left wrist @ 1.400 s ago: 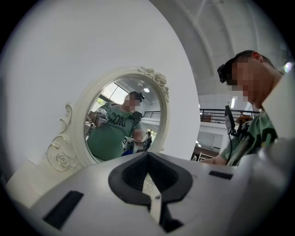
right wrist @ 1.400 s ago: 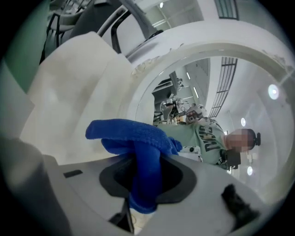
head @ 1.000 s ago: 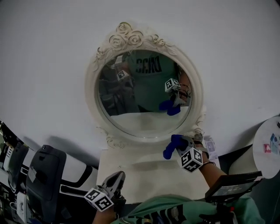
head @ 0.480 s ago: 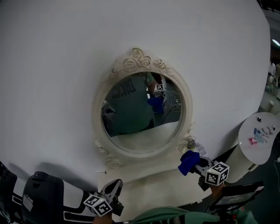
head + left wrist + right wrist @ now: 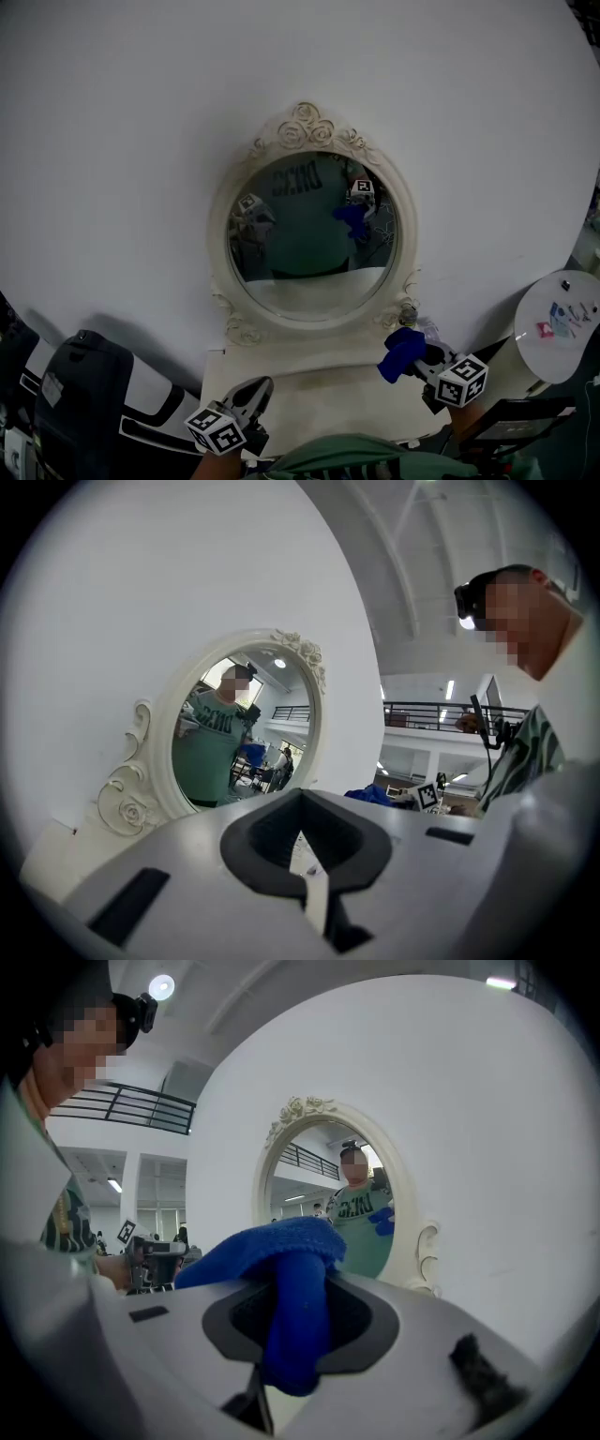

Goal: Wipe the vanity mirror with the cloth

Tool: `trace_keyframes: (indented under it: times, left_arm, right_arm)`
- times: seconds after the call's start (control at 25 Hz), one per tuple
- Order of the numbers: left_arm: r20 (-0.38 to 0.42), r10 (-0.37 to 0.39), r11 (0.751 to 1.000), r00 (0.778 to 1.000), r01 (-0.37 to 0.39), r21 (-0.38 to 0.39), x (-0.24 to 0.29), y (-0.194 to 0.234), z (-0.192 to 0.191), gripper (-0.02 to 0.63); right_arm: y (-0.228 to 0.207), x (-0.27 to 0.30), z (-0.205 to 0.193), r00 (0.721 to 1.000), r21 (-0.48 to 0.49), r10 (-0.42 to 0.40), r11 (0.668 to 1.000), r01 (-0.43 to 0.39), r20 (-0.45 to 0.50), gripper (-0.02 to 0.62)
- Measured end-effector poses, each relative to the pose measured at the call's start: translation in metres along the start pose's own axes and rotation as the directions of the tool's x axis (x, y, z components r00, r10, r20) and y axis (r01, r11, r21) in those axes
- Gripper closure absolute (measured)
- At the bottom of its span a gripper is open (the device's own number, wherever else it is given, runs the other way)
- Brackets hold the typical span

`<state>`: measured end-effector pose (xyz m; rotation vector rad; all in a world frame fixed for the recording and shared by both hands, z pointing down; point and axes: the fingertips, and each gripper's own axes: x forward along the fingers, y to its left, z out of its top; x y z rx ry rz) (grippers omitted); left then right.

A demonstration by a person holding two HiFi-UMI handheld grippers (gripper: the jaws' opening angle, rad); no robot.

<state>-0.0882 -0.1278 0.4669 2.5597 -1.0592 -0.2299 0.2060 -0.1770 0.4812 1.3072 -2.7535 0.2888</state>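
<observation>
Cloth clear of the glass, at five o'clock

The right gripper has its jaws clamped on the blue cloth. The cloth sits at about five o'clock of the vanity mirror, near its ornate white frame and apart from the glass. The left gripper sits at seven o'clock below the mirror, over the white ledge. Its jaws are pressed together with nothing between them.
</observation>
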Motion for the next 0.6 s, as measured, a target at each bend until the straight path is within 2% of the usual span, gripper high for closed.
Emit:
trace_keyframes:
  times: [0.36, 0.6]
  left_arm:
    - [0.025, 0.074, 0.997, 0.997, -0.074, 0.011, -0.029, -0.002, -0.002, 0.609]
    - [0.029, 0.066, 0.998, 0.997, -0.066, 0.019, -0.028, 0.000, 0.003, 0.609]
  right_arm:
    - [0.031, 0.021, -0.002, 0.992, -0.026, 0.123, 0.992, -0.122, 0.008, 0.495]
    - [0.041, 0.032, 0.012, 0.986, -0.048, 0.163, 0.986, -0.162, 0.019, 0.495]
